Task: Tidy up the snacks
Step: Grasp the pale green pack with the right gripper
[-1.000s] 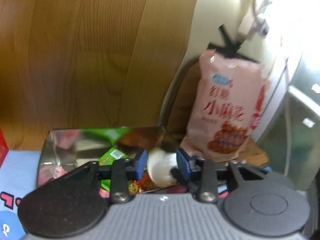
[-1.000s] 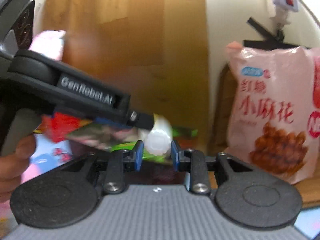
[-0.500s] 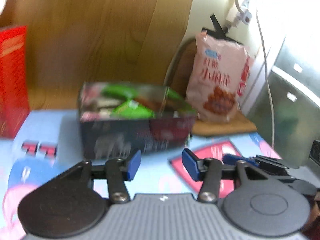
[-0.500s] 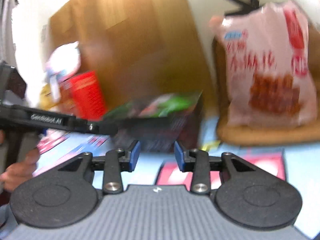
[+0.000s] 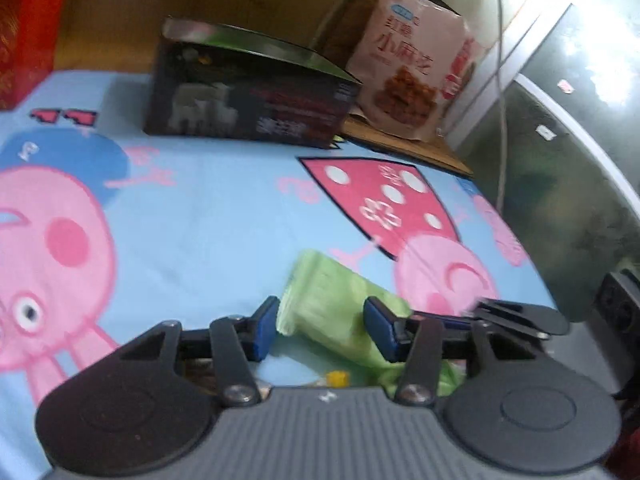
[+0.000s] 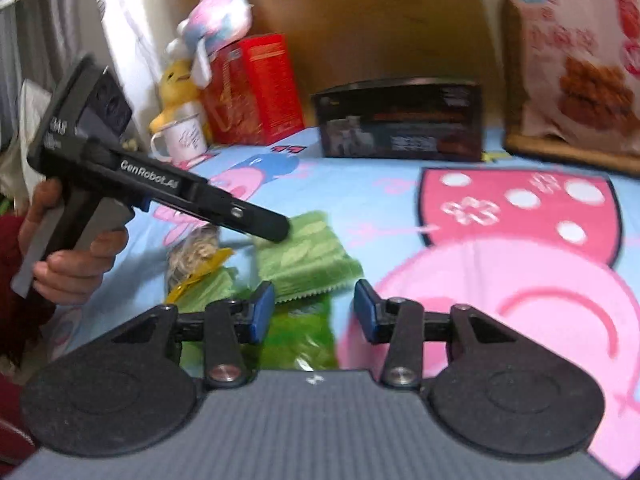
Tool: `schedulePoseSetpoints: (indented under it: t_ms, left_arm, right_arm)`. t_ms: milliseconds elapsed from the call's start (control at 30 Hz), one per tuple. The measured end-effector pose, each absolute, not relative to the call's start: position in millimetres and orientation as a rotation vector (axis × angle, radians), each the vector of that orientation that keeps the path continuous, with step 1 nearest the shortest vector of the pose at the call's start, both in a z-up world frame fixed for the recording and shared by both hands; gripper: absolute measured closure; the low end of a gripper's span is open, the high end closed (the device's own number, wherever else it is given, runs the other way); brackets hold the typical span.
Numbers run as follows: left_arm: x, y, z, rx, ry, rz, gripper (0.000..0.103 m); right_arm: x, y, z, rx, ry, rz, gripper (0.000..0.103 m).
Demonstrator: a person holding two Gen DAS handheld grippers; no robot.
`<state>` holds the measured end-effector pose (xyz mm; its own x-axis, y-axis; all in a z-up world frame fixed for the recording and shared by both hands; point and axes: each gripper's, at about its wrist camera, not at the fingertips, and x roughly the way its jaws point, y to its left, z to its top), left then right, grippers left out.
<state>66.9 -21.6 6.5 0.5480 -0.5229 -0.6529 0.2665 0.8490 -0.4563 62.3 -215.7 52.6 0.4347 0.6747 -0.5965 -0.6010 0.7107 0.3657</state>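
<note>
While both hands hover low over the cartoon-printed cloth (image 5: 208, 208), the snacks lie in a loose heap at its near edge, well in front of the dark box (image 5: 248, 100) that stands toward the back. That box sits upright with its top open; what lies inside cannot be made out from here. Just right of the box, a pink bag of fried twists (image 5: 416, 60) leans upright on a wooden board (image 5: 404, 148) against the wall. Left of the box stands a red carton (image 6: 260, 88), with a white mug (image 6: 184, 138) and two soft toys (image 6: 208, 32) beside it.

The left gripper (image 5: 322, 328) points down at a pale green packet (image 5: 328, 296) lying flat on the cloth, well short of the box. Its blue pads stand apart on either side of the packet's near end and are not pressing on it. The person's left hand (image 6: 72, 256) grips the handle.

The right gripper (image 6: 314, 312) hangs just beside it, jaws spreading wider, with nothing clamped; a darker green wrapper (image 6: 300, 336) shows on the cloth below the gap between them. A yellow-trimmed clear packet (image 6: 196, 256) with something pale in it lies to the left of the green ones, farther still from the box.
</note>
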Motion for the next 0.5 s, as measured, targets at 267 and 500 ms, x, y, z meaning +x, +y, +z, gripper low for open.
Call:
schedulePoseSetpoints:
  t_ms: [267, 500]
  left_arm:
    - [80, -13, 5, -0.401, 0.856, -0.398, 0.057]
    - [81, 4, 19, -0.405, 0.819, -0.374, 0.051]
  right_arm:
    - [90, -184, 45, -0.036, 0.747, 0.739, 0.068]
    - [103, -202, 50, 0.053, 0.736, 0.665, 0.065]
